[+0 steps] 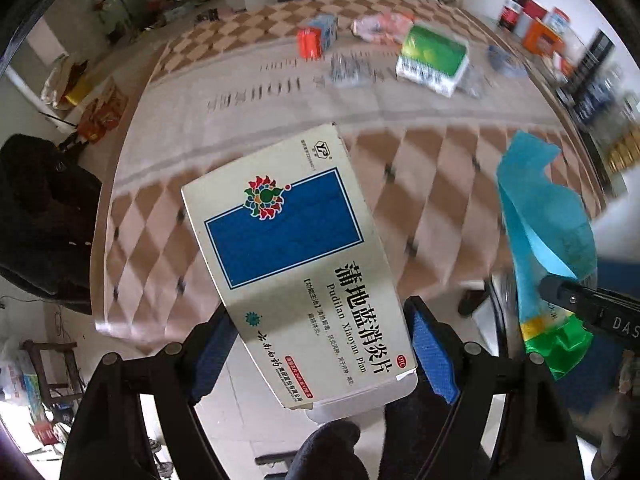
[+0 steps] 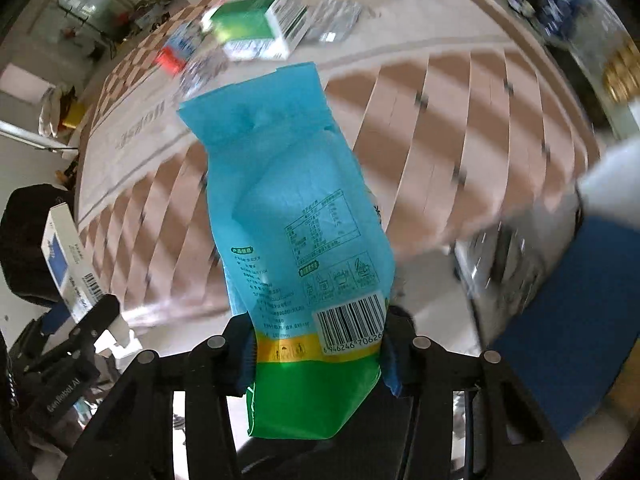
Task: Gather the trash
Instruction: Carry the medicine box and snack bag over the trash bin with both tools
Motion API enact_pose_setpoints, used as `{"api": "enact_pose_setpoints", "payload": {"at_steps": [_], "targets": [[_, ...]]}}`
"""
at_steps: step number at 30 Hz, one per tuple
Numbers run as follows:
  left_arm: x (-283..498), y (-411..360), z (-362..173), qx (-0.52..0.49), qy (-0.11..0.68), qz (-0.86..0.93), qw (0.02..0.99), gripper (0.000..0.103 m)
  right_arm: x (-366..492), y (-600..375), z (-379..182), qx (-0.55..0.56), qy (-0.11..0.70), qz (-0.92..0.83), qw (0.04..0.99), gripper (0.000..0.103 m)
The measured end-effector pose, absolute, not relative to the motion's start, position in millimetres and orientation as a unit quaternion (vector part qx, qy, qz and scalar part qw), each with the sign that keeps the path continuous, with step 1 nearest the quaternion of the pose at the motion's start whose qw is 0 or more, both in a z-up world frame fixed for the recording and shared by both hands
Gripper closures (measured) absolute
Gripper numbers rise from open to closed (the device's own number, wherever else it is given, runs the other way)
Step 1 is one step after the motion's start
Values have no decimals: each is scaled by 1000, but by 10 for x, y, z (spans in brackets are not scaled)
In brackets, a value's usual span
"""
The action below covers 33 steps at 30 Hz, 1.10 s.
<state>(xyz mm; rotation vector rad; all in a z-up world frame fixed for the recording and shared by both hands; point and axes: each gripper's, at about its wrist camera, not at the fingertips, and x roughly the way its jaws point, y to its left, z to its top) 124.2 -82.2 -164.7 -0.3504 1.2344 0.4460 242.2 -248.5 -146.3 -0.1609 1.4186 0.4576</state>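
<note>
The left gripper (image 1: 324,348) has its jaws closed on a white and blue medicine box (image 1: 296,276), held up in the air near the table (image 1: 248,128). The right gripper (image 2: 318,354) has its jaws closed on a blue and green bag (image 2: 296,216), also lifted. Far on the table lie a green box (image 1: 434,58), an orange box (image 1: 310,42) and foil blister packs (image 1: 352,70).
</note>
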Motion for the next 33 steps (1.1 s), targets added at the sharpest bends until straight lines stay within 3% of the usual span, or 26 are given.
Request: {"api": "enact_pose_setpoints", "payload": {"at_steps": [9, 23, 29, 30, 32, 33], "targets": [[286, -942, -2392, -191, 632, 163, 733, 22, 1202, -2654, -2326, -108, 708, 185, 673, 53], [41, -747, -5305, -338, 696, 121, 621, 21, 959, -2721, -5236, -95, 787, 139, 594, 53], [131, -644, -6031, -402, 689, 112, 592, 20, 974, -2594, -6203, -80, 801, 137, 577, 53], [124, -621, -6069, -405, 690, 113, 589, 18, 980, -2570, -6287, -81, 801, 137, 577, 52], [110, -612, -6137, -404, 694, 119, 584, 4, 991, -2547, -6421, -77, 798, 142, 580, 46], [84, -604, -6143, -403, 693, 124, 585, 4, 991, -2520, -6469, -75, 799, 148, 578, 28]]}}
